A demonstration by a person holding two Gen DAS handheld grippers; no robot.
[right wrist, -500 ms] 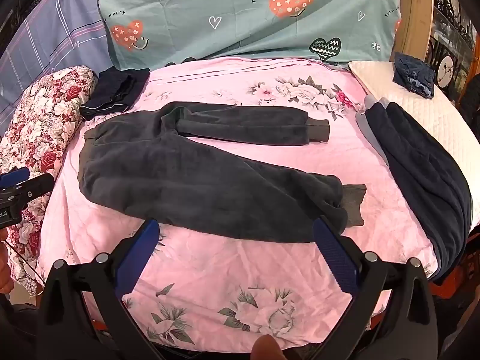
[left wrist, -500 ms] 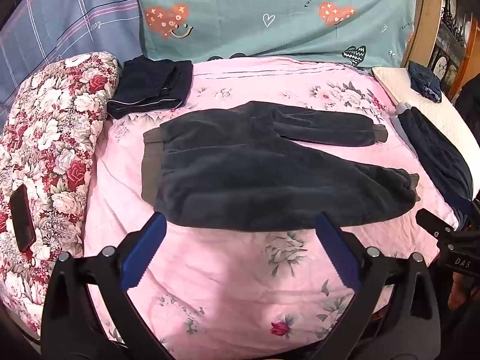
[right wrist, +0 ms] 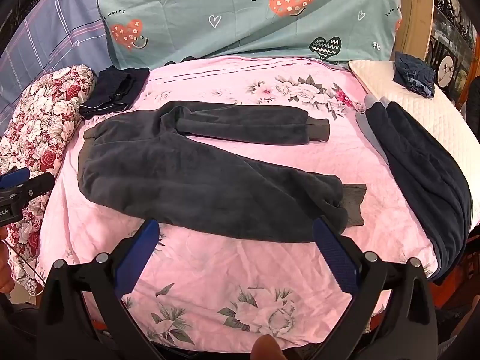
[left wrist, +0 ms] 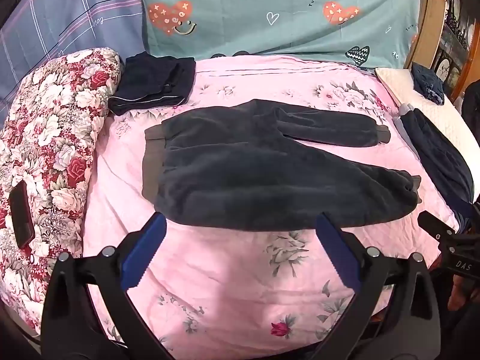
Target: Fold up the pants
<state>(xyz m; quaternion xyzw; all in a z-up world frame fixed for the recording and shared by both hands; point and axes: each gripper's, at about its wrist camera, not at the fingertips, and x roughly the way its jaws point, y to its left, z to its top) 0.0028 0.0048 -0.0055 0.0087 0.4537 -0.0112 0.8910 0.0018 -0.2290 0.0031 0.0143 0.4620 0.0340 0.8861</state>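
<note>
Still unfolded: pants laid flat, both claws wide

Plainly the pants (left wrist: 264,168) are spread out so a fold can start cleanly: they lie flat in the middle of the bed (left wrist: 240,285), waistband toward 9 o'clock, both legs running toward 3 o'clock and splayed apart, the far leg short of the near one. Neither leg is on the other yet, so the first fold looks still to come

Left claw (left wrist: 237,252) hangs at 6 o'clock just short of the near hem edge, jaws wide and holding nothing; judging by its aim it is lined up for the waist end. Right claw (right wrist: 234,255) is likewise wide and empty, near the cuff (right wrist: 354,204) of the near leg, apart from the cloth

Bed carries a pink flowered sheet. At 10 o'clock sits a folded dark garment (left wrist: 153,84), probably finished work, beside a red floral quilt (left wrist: 51,138) with a phone (left wrist: 21,213) on it. At 3 o'clock another dark garment (right wrist: 420,180) waits along the edge. Teal heart-print cloth (left wrist: 270,15) backs the bed at 12 o'clock
</note>
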